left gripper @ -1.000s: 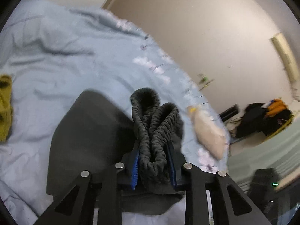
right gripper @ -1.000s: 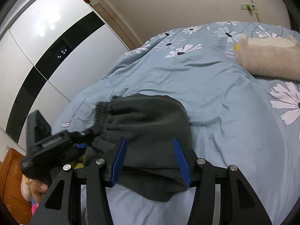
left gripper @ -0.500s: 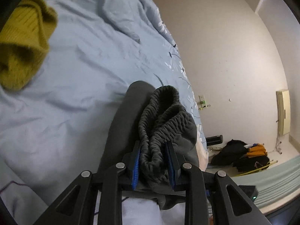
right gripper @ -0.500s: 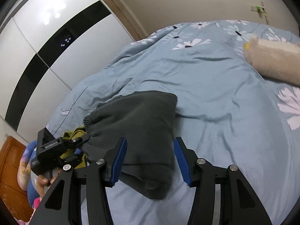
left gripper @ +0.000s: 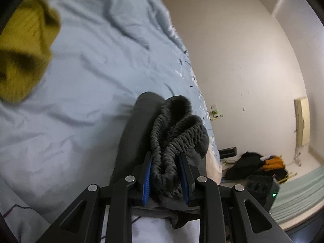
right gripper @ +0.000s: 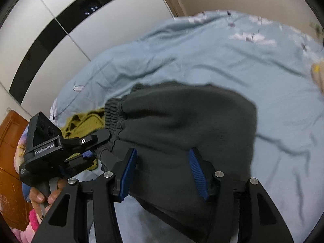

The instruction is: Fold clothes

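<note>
Dark grey pants (right gripper: 182, 125) lie folded on the light blue bedspread (right gripper: 222, 60). My left gripper (left gripper: 165, 174) is shut on the ribbed elastic waistband (left gripper: 176, 125) of the pants; it also shows in the right wrist view (right gripper: 97, 141) at the pants' left edge. My right gripper (right gripper: 163, 174) is open, its blue pads (right gripper: 129, 170) spread just above the near part of the folded pants, holding nothing.
A mustard-yellow knit garment (left gripper: 22, 46) lies on the bed to the left, also visible behind the left gripper (right gripper: 83, 121). A beige folded item (right gripper: 318, 77) lies at the far right. A wardrobe (right gripper: 60, 20) stands behind. Clothes (left gripper: 259, 162) lie on the floor.
The left gripper has pulled the waistband further along with the pants. The right gripper has moved closer over the pants, still open. Both views have swung.
</note>
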Demonstrator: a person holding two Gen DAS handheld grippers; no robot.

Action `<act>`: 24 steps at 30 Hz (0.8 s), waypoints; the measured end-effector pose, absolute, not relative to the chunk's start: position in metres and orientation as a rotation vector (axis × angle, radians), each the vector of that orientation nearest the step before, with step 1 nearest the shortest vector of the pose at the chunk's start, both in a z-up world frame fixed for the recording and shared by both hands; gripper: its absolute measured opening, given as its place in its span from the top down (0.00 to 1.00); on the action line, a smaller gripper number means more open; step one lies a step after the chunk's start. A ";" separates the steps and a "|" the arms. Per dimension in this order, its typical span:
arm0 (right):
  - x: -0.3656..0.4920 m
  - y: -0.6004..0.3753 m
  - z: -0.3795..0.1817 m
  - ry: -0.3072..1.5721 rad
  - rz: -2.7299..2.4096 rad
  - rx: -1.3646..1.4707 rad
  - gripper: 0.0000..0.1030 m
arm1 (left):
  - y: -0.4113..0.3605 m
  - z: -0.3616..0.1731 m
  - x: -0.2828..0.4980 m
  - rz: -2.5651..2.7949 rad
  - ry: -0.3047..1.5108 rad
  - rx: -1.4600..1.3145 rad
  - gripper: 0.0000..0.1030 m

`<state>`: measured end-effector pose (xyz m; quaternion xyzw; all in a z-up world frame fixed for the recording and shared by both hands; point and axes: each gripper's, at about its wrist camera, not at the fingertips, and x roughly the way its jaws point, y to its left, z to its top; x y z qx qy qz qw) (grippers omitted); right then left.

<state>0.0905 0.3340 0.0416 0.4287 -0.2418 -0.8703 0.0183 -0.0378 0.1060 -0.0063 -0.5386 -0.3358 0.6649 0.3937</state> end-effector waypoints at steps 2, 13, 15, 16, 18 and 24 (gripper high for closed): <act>0.089 0.327 0.039 -0.685 -2.702 1.348 0.45 | 0.105 -0.010 -0.040 1.668 -0.870 -1.376 0.75; 0.164 0.415 0.051 -1.160 -2.760 1.112 0.45 | 0.103 0.026 -0.035 1.741 -0.727 -1.277 0.37; 0.172 0.431 0.039 -1.260 -2.739 1.133 0.42 | 0.104 0.030 -0.035 1.751 -0.703 -1.265 0.27; 0.174 0.437 0.033 -1.305 -2.717 1.142 0.41 | 0.107 0.031 -0.035 1.758 -0.684 -1.267 0.21; 0.175 0.441 0.021 -1.382 -2.638 1.156 0.32 | 0.111 0.031 -0.035 1.772 -0.645 -1.275 0.13; 0.151 0.425 0.005 -1.352 -2.506 1.232 0.17 | 0.119 0.008 -0.038 1.743 -0.581 -1.346 0.00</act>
